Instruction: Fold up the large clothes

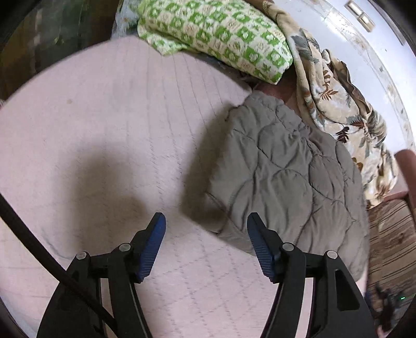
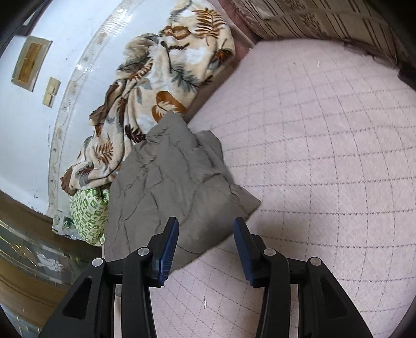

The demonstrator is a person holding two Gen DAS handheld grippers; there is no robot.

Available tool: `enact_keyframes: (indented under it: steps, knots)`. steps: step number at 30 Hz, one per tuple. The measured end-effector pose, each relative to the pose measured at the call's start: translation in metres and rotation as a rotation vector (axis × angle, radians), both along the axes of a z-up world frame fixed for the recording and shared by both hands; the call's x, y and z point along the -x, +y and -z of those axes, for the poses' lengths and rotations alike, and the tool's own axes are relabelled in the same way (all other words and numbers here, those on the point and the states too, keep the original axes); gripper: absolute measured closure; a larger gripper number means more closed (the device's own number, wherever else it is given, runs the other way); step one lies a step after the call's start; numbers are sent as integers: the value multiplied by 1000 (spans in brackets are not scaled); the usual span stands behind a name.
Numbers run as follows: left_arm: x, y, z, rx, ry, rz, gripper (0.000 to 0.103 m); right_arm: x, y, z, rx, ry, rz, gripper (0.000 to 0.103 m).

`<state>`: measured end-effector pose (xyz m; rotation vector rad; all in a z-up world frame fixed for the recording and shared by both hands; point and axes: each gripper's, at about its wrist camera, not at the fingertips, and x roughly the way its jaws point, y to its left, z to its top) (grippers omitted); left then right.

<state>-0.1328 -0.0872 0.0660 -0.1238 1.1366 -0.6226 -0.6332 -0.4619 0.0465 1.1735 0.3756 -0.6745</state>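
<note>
Grey quilted garment point(image 1: 286, 166), folded, on pink mattress point(image 1: 104, 130); beyond both empty, parted grippers: left gripper point(image 1: 206, 221), right gripper point(image 2: 206, 226).

Pink quilted bed cover point(image 1: 104, 124): broad bare stretch, open passage ahead of both grippers. Grey quilted garment point(image 1: 286, 166): folded heap along one side. Leaf-print blanket point(image 2: 156, 85) and green-checked pillow point(image 1: 221, 39): piled against the wall, blocking that edge. Striped cushion point(image 2: 325, 23): bounds the far end, apparently.
</note>
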Motion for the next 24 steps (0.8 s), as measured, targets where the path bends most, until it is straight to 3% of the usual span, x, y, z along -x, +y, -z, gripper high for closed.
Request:
enact_keyframes:
  steps: [4, 7, 17, 24]
  knots:
    - [-2, -8, 10, 1, 50, -8, 39, 1, -5, 7, -33, -31, 23, 42]
    - [-3, -9, 13, 39, 79, -18, 39, 0, -9, 12, -59, -59, 39, 38]
    - [-11, -10, 23, 74, 128, -65, 33, -4, -19, 48, -171, -127, 104, 31]
    - [-10, -14, 25, 86, 120, -74, 33, -15, -25, 60, -182, -140, 125, 29]
